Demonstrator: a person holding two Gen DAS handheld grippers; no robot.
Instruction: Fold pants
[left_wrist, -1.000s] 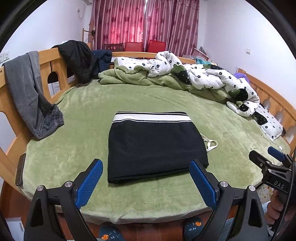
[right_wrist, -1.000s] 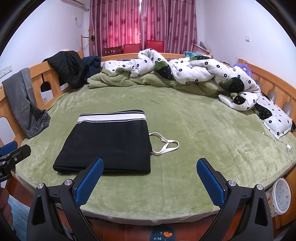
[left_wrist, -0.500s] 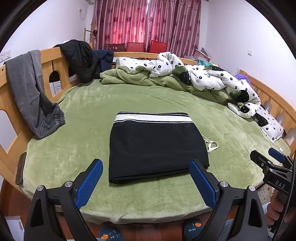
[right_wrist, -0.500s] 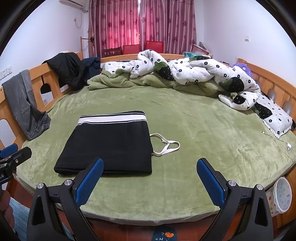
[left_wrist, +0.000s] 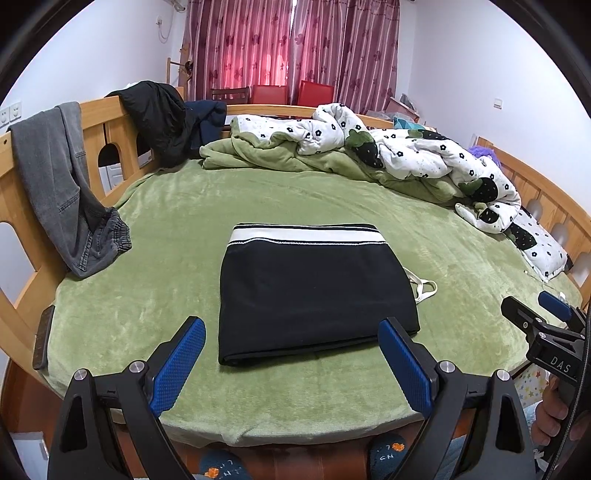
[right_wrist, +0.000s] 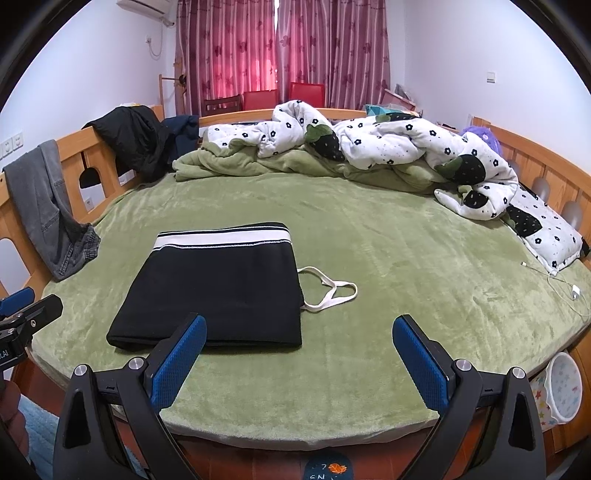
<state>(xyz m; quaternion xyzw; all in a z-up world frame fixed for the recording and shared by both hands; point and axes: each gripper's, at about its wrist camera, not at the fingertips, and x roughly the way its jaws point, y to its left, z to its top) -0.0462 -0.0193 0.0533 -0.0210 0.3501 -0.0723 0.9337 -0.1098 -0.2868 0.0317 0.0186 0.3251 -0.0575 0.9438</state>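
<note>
Black pants (left_wrist: 314, 291) with a white striped waistband lie folded into a flat rectangle on the green bed (left_wrist: 147, 295); they also show in the right wrist view (right_wrist: 221, 288). A white drawstring (right_wrist: 332, 291) trails out from their right edge. My left gripper (left_wrist: 291, 358) is open and empty, just in front of the pants' near edge. My right gripper (right_wrist: 297, 354) is open and empty, near the front edge of the bed, right of the pants' near corner. Each gripper shows at the edge of the other's view.
A crumpled flowered quilt and green blanket (left_wrist: 369, 155) lie along the far side. Grey jeans (left_wrist: 62, 192) and a dark jacket (left_wrist: 155, 118) hang on the wooden rail at left. A charger cable (right_wrist: 554, 280) lies at the right. A star-patterned bin (right_wrist: 563, 391) stands beside the bed.
Both grippers have drawn back and risen slightly; the pants look a little farther away. The pants have not moved.
</note>
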